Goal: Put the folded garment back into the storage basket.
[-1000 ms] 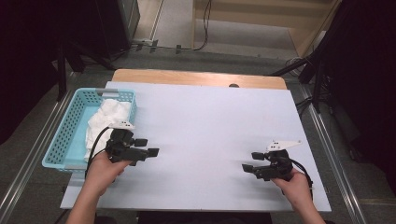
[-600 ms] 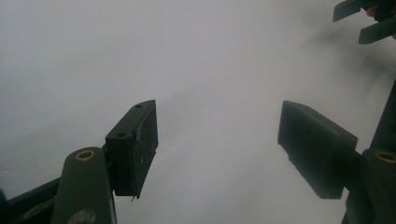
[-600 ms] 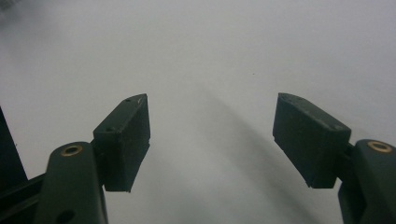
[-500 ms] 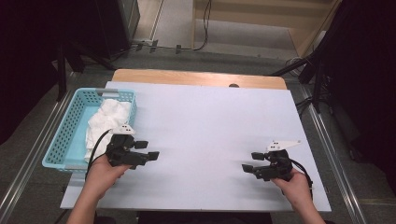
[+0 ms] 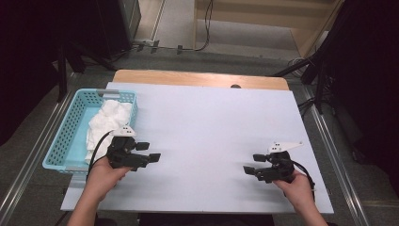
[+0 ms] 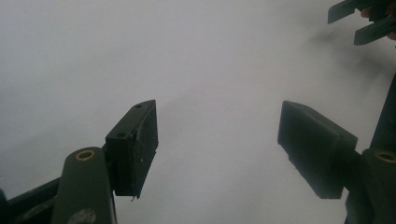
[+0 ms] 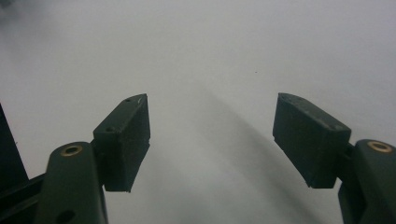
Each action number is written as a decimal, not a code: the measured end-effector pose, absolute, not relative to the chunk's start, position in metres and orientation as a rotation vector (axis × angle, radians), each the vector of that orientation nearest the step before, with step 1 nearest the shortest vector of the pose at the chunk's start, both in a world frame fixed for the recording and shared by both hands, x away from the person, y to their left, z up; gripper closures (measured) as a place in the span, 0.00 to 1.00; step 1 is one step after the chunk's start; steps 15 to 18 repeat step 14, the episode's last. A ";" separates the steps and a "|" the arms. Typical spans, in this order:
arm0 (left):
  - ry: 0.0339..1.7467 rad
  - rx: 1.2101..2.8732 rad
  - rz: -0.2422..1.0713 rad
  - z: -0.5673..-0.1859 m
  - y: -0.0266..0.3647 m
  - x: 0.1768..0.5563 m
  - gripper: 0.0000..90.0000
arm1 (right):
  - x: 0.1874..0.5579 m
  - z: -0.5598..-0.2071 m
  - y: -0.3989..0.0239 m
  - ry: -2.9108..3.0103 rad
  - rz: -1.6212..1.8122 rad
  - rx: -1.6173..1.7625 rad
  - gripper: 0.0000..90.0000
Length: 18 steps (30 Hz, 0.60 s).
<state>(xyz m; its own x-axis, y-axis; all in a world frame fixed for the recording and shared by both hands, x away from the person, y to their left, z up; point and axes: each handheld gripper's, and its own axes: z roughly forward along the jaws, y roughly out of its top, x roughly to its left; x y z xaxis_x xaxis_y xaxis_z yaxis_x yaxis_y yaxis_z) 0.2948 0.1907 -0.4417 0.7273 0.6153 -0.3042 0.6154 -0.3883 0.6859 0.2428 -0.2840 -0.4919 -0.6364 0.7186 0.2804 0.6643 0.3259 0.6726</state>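
High view: left hand-held gripper (image 5: 149,152) rests on the white table (image 5: 211,127) just beside the light-blue plastic basket (image 5: 66,136) of crumpled white cloths (image 5: 106,123); right hand-held gripper (image 5: 251,165) well apart.
Left gripper view: jaws apart, nothing between.
Right gripper view: jaws apart over bare table.

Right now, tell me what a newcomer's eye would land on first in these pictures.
The turquoise basket at the table's left edge stands out, with a heap of white cloths inside it. On the bare white table the left tongs rest beside the basket and the right tongs near the right edge, both open with nothing between their jaws, pointing toward each other.
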 end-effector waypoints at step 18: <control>0.919 2.098 0.010 -0.442 0.190 0.294 0.33 | 0.243 -0.492 -0.283 2.507 1.212 1.304 0.29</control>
